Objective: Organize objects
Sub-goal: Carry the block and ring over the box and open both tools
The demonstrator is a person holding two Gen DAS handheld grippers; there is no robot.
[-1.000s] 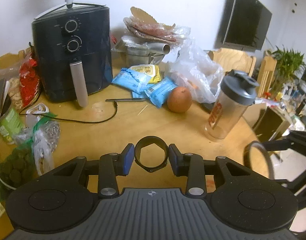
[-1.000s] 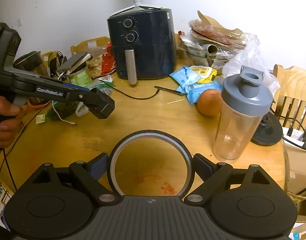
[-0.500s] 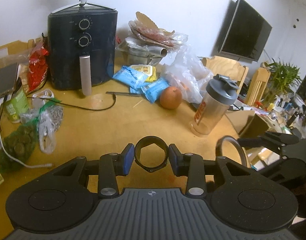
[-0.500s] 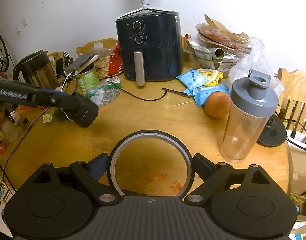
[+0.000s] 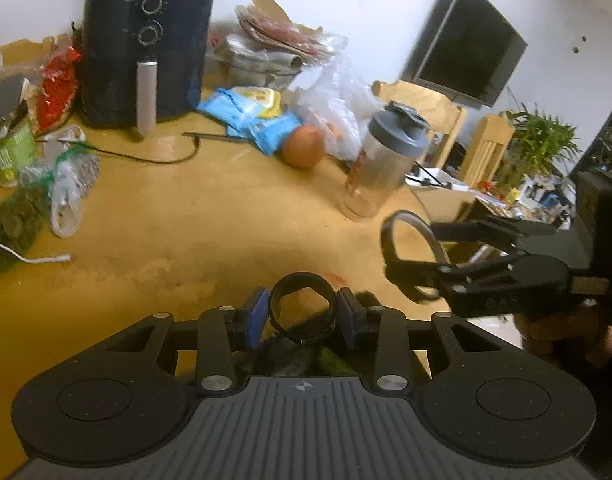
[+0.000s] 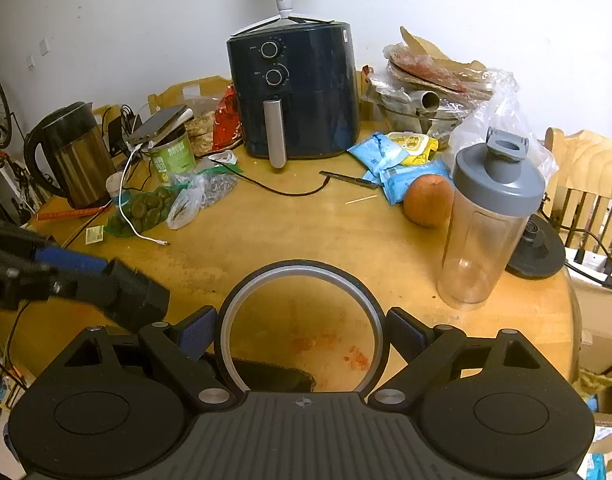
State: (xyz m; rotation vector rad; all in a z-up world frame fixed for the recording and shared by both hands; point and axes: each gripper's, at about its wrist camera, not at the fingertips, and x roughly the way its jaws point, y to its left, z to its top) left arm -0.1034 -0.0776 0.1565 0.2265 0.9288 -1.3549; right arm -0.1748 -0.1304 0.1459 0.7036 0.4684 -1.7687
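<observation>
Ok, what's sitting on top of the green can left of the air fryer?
A flat grey device, maybe a phone or power bank, lies across the green can, with a white cable hanging from it. The can's top is covered.

The left gripper (image 5: 301, 312) is pitched downward, its blue pads (image 5: 254, 317) drawn in close and pressed against the two sides of a small black ring (image 5: 301, 309) that sits between the fingertips. The right gripper (image 6: 301, 332) is likewise tilted downward, its fingers spread wide, with a large grey-lined ring (image 6: 301, 320) clamped between the pads (image 6: 197, 332). In the left wrist view the right gripper is seen to the right of the left fingers, gripped by a hand (image 5: 562, 332) behind its body.
</observation>
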